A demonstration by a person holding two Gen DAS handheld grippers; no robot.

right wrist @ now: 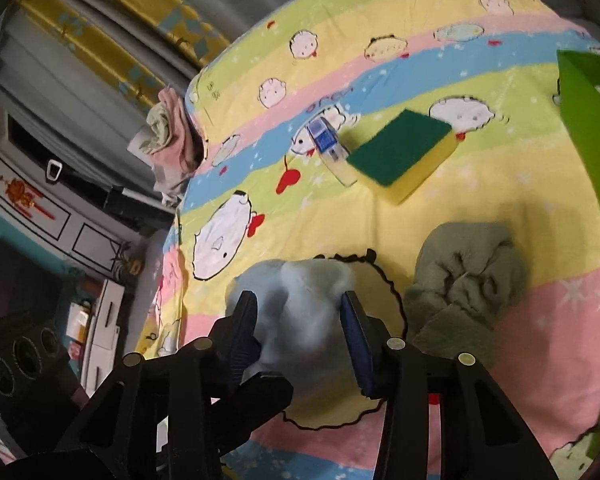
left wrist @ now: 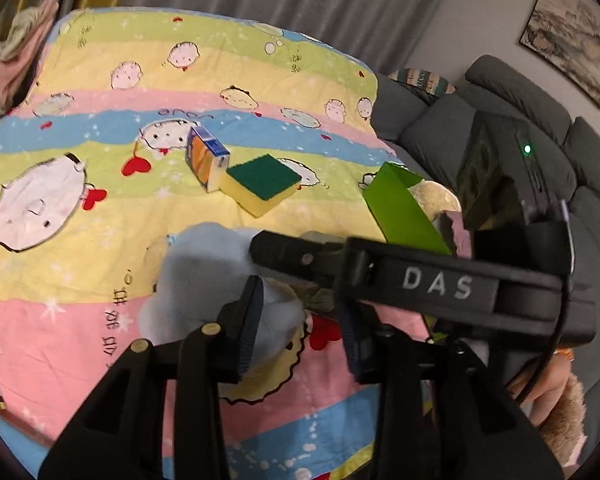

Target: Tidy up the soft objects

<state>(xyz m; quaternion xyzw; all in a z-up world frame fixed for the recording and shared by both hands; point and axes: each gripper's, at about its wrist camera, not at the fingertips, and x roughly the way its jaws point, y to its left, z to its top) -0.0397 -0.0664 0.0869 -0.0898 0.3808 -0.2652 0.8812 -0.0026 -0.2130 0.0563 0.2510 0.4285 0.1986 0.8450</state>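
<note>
The light blue cloth (right wrist: 300, 300) lies bunched low in the middle of the right wrist view, on the striped cartoon quilt (right wrist: 480, 208), and it sits between the two fingers of the right gripper (right wrist: 300, 332). The fingers stand fairly wide on either side of it; whether their pads press the fabric or only flank it I cannot tell, since the cloth is blurred there. In the left wrist view the same cloth (left wrist: 204, 264) appears at centre, just past the left gripper (left wrist: 300, 320), whose fingers are spread with one pad at the cloth's edge and nothing pinched; the other tool's arm crosses the frame just above them. Just right of the blue cloth, a grey-green towel (right wrist: 464, 280) rests crumpled and apart from it, likely waiting its turn. Further up the frame a yellow-and-green sponge (right wrist: 404, 152) touches a small blue carton (right wrist: 328, 140). At the right edge stands a green bin (left wrist: 400, 208) with soft items already poking from it, which suggests it is where these things are being gathered, so the cloth probably goes there.
</note>
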